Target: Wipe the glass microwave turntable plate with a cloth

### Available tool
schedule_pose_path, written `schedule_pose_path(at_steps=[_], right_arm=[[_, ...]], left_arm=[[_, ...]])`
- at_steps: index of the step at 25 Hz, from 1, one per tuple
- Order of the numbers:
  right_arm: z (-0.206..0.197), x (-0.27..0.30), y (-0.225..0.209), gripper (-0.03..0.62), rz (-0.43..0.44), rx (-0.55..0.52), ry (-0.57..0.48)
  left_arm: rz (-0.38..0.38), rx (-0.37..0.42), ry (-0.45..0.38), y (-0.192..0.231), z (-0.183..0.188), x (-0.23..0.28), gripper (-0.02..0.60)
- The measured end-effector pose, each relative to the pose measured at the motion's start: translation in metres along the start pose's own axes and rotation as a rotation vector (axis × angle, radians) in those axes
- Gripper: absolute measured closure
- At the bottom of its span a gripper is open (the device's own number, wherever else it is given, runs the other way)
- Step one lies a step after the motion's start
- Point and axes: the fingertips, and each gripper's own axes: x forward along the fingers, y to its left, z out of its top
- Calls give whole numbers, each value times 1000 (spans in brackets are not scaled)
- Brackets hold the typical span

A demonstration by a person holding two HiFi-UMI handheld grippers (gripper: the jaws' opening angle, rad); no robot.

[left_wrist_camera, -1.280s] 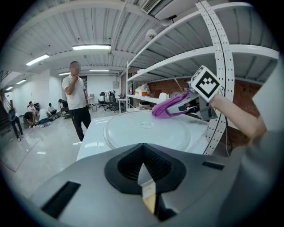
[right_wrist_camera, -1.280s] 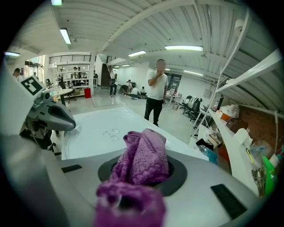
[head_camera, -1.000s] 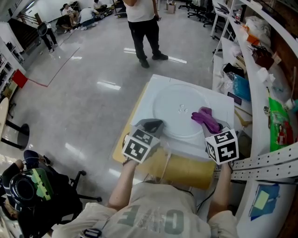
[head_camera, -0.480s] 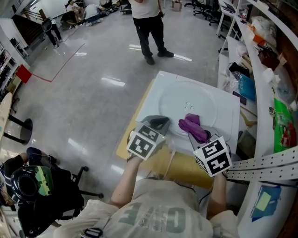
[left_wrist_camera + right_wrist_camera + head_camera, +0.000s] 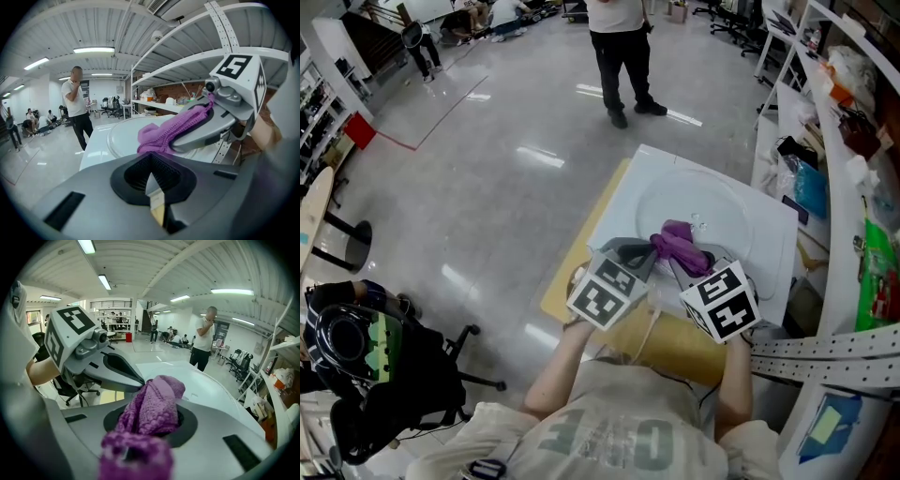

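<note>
A white table stood beside shelving, seen from above, with a person standing on the floor beyond it. The round glass turntable plate lay flat on the tabletop and took up most of it. The left gripper sat at the plate's near left edge, its jaws drawn together with only a thin sliver between them and nothing nameable held there. The right gripper was just beside it, clenched on a bunched purple cloth whose free end rested on the near part of the plate. The two grippers' tips were almost touching. The wiping looked under way at the near rim, with the far half of the glass likely yet to be covered. The next move would probably call for sweeping the cloth outward across the plate with light downward pressure, while the left gripper steadied the rim so the plate did not slide
</note>
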Motion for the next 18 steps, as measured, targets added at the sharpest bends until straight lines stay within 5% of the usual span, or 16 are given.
schedule_pose_path(at_steps=[18], right_arm=[[44, 56, -35, 543, -64, -106, 36]], left_arm=[[-10, -5, 8, -1, -6, 2, 580]])
